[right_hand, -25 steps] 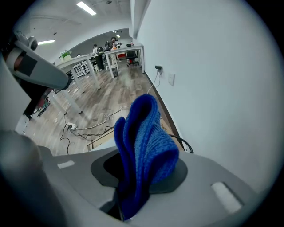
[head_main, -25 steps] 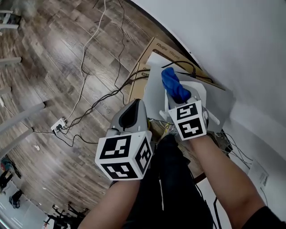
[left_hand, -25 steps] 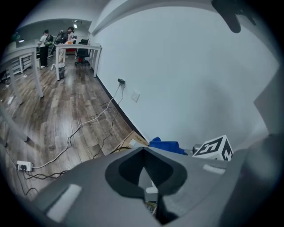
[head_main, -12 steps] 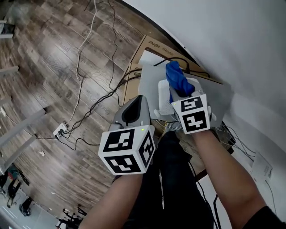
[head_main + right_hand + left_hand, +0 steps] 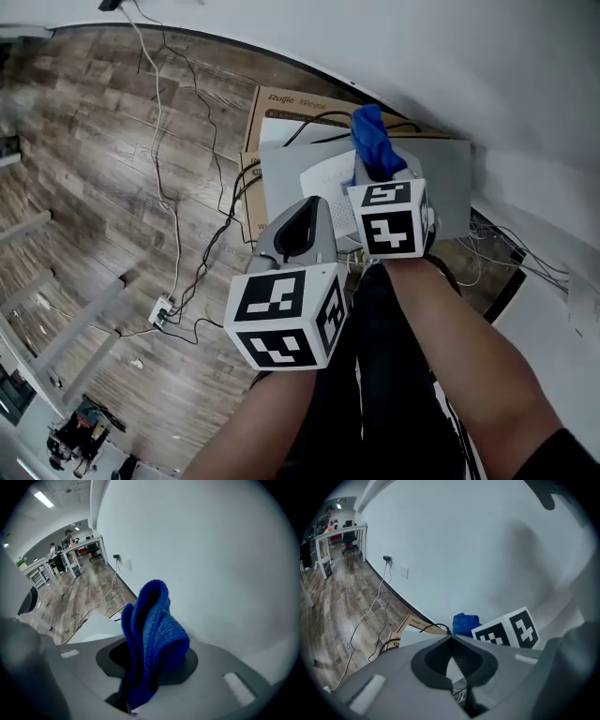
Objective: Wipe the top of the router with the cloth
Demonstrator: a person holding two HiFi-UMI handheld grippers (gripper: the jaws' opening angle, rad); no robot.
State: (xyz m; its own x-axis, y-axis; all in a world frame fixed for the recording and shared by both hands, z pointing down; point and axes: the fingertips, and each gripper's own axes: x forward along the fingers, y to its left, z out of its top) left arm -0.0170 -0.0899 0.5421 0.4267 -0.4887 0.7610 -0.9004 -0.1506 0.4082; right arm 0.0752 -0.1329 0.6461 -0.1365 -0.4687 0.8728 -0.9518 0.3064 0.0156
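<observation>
Lowest in the frame, the left gripper (image 5: 305, 217) hangs with its jaws pressed together on nothing, tips over the near edge of the white router (image 5: 325, 181). Just right of it and higher, the right gripper (image 5: 382, 176) pinches the blue cloth (image 5: 372, 141), which stands up in a loose fold toward the wall. The router lies on a grey board (image 5: 445, 173) over cardboard boxes (image 5: 279, 101). Whether the cloth touches the router cannot be told. Wiping seems in hand: next, press the cloth flat and sweep it lightly across the top.
</observation>
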